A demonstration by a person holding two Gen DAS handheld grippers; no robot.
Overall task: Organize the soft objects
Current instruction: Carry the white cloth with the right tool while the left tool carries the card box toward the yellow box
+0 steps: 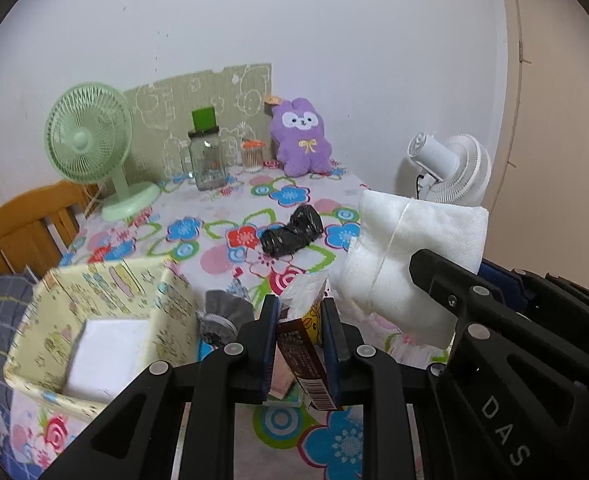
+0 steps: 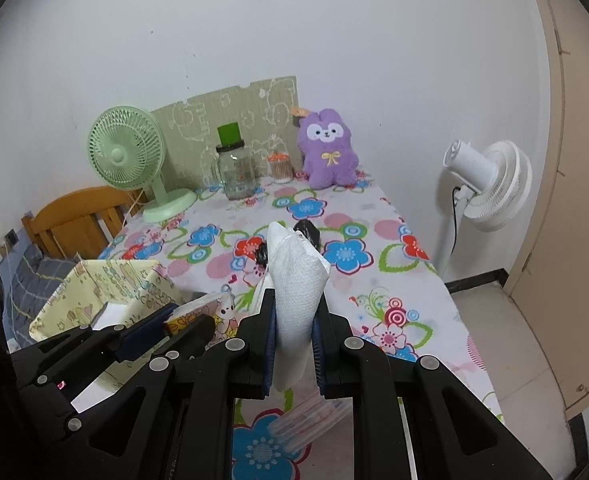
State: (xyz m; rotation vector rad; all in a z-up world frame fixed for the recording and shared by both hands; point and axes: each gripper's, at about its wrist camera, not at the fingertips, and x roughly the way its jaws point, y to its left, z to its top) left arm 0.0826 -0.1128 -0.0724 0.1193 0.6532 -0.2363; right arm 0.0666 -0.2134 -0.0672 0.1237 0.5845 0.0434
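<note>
Left gripper (image 1: 299, 322) clamped on a tissue pack (image 1: 308, 364), narrow gap, held over the flowered table (image 2: 394, 280). Right gripper (image 2: 294, 326) clamped tight on folded white tissue (image 2: 296, 280). Tissue hides most of a black bag roll (image 1: 292, 232). Pack's print is unreadable. Yellow basket (image 1: 174, 300) just left, grey cloth (image 1: 224, 312) beside it; purple plush (image 1: 302, 136) at the back.

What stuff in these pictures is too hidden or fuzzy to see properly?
- Left wrist view: the tissue pack is half covered by the left gripper, and its print is too small to read.
- Left wrist view: the fabric box walls hide most of what lies inside.
- Right wrist view: the black roll sits mostly behind the white tissue.
</note>
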